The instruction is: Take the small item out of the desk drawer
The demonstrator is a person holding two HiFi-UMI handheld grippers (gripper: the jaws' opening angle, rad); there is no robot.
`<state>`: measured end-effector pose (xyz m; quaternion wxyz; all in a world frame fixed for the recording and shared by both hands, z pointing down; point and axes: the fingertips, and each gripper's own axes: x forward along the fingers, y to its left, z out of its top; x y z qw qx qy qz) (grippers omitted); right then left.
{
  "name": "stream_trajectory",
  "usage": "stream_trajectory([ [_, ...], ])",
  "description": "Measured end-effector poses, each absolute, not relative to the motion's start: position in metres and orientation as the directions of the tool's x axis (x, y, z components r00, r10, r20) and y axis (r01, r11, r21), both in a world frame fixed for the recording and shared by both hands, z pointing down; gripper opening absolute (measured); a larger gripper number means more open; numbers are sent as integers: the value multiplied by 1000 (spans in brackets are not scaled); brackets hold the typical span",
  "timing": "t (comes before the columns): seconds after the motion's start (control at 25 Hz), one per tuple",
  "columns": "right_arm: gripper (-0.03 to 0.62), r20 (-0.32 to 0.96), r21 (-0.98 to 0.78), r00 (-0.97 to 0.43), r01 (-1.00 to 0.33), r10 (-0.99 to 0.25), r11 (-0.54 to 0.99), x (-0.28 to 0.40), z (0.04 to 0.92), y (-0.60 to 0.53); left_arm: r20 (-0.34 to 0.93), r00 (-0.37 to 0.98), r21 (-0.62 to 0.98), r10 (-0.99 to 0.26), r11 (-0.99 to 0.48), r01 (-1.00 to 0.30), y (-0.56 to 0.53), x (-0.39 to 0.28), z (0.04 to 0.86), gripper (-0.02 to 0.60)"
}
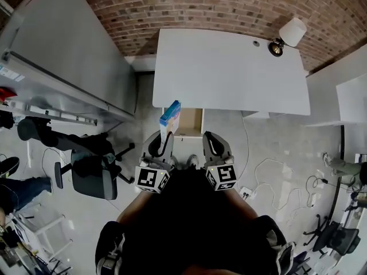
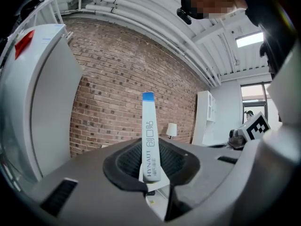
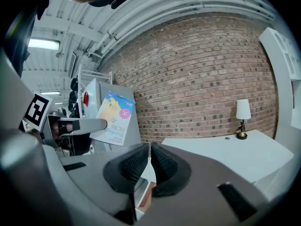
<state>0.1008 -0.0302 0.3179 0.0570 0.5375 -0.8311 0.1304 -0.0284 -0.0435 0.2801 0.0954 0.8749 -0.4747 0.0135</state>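
Observation:
A small flat box, blue, white and yellow with pink print, stands upright in my left gripper, which is shut on its lower end. Seen edge-on in the left gripper view, the box rises from between the pads of that gripper. The open desk drawer shows a bare wooden bottom just beyond the box, under the front edge of the white desk. My right gripper hangs beside it, shut and empty. Its view shows the box off to the left.
A white lamp stands at the desk's far right corner. A grey cabinet lies left of the desk. A black office chair is on the floor at the left, and cables run at the right.

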Motion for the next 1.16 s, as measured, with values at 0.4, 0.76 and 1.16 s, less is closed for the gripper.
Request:
stream_trajectory([
  [0.4, 31, 244, -130, -415, -910, -877, 394, 85, 316, -37, 111, 565, 146, -817, -549, -823, -42, -39, 285, 83],
  [0.76, 31, 254, -135, -435, -900, -864, 414, 80, 319, -27, 113, 570, 157, -814, -552, -819, -31, -35, 289, 83],
  [1.16, 31, 255, -144, -450, -893, -856, 427, 90, 321, -15, 104, 575, 162, -812, -556, -815, -19, -18, 287, 83],
])
